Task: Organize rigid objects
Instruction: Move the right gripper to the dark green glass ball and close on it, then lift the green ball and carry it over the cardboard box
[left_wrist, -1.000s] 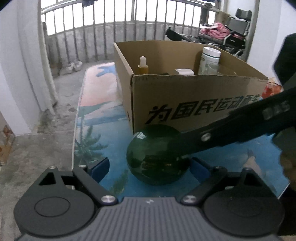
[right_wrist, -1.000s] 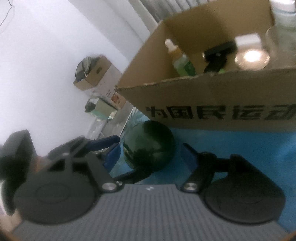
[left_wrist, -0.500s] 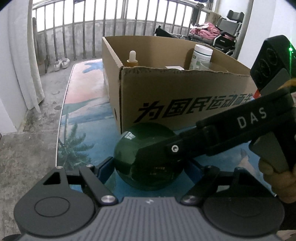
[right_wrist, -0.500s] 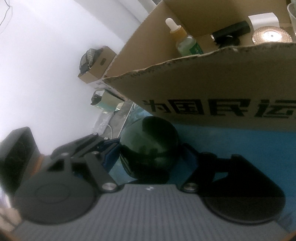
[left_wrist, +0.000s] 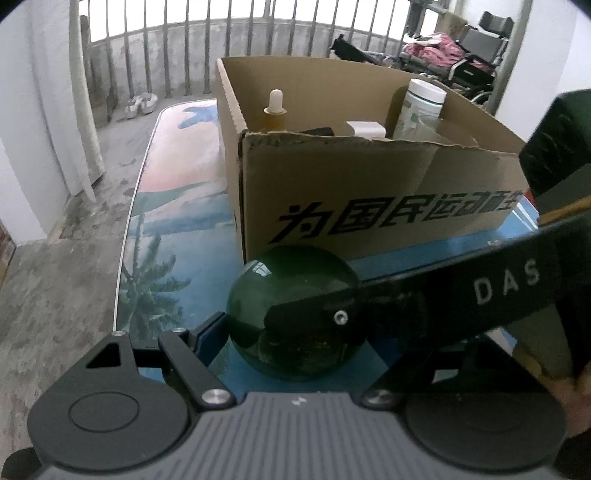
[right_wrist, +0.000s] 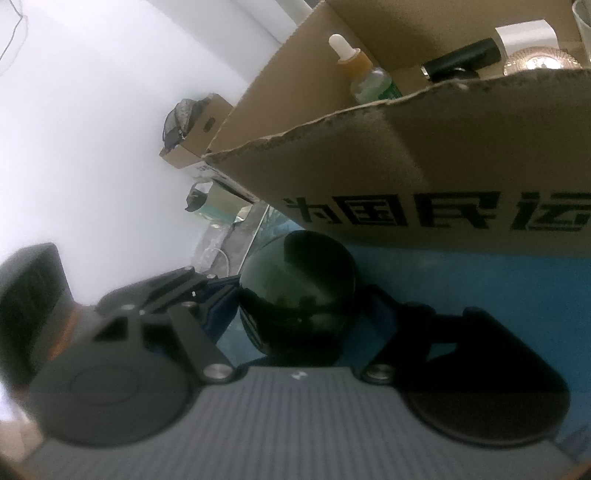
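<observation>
Both tongs, left and right, clamp the green ball.

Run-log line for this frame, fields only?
task: organize rigid objects | green glass ball: on table, before cardboard box | left gripper: closed on ball | right gripper: closed on ball

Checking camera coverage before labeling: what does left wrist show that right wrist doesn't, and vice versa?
Left wrist only: the white-capped jar in the box, the barred railing, shoes on the floor, and the right gripper's DAS-marked finger across the ball.

Right wrist only: a black cylinder and a shiny round lid in the box, a small carton by the white wall, and the left gripper beside the ball.

Both: the dark green glass ball on the blue mat, the printed cardboard box, the dropper bottle.
</observation>
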